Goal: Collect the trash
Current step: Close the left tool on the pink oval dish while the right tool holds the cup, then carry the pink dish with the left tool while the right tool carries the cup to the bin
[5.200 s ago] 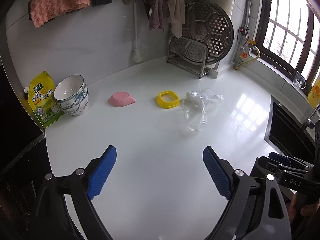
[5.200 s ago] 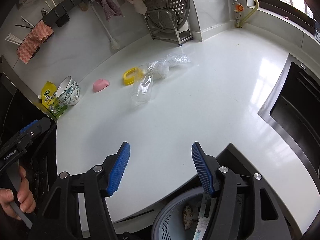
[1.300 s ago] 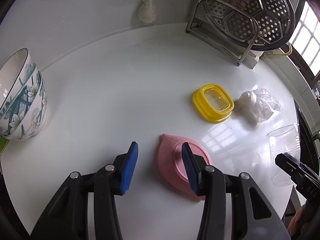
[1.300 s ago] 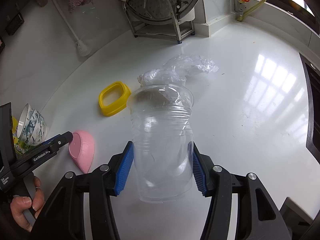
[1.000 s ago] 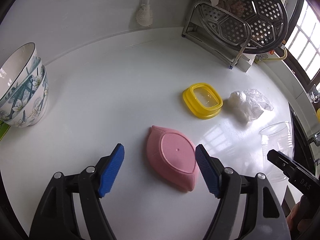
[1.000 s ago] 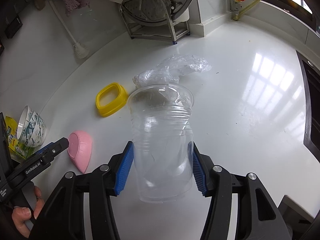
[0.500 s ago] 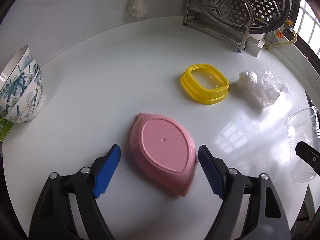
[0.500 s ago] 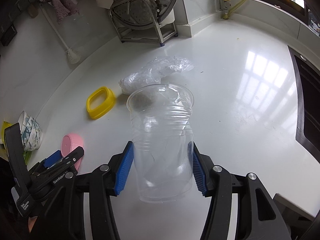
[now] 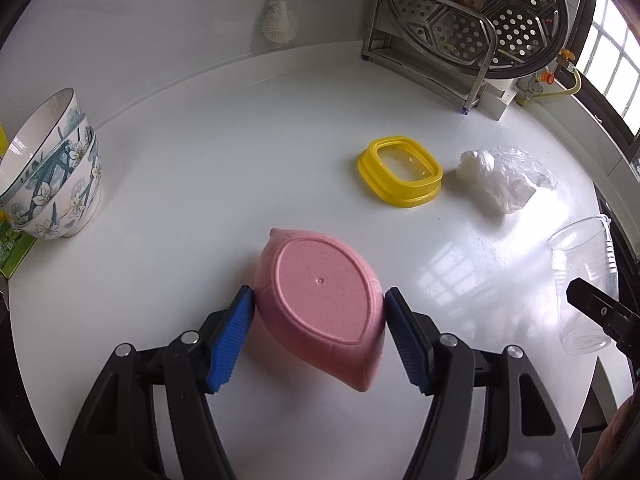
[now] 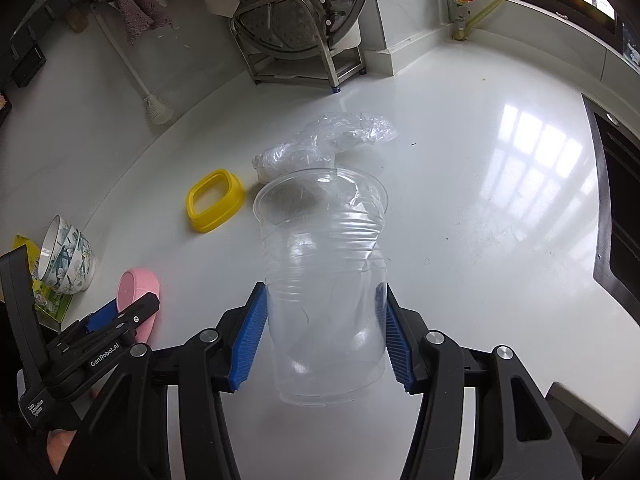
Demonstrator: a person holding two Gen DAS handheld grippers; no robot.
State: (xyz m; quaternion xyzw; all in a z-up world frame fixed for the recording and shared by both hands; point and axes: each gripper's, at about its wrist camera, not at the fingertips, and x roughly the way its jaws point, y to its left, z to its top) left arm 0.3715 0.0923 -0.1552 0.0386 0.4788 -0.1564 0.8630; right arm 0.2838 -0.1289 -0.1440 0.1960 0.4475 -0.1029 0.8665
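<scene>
**Trash in both grips, two pieces left on the counter**

Pink dish (image 9: 320,300), upside down on the white counter (image 9: 200,184), sits squarely between our left gripper (image 9: 318,330) pads, and both blue pads touch its sides; we judge the clamp made, though the dish has not yet left the surface. Our right gripper (image 10: 320,336) is clenched on the clear plastic cup (image 10: 324,280), whose wall is creased and buckled where the pads press, its mouth pointing away from us. In the left wrist view that same cup shows at the far right edge, held just above the counter.

Farther out lie the pieces not yet gathered: the yellow lid ring (image 9: 400,176) and, just beside it, the crumpled plastic bag (image 9: 500,182). Stacked floral bowls (image 9: 48,168) stand well apart at the left, and a steel rack with a perforated steamer tray (image 9: 480,24) stands against the back wall; we do not take either for trash.

We judge ourselves partway through the collecting, with the grasp step on the dish in hand. Next we need to lift the dish cleanly, since its sloped sides could slip from the pads, then carry both loads to a bin, which neither view shows.
</scene>
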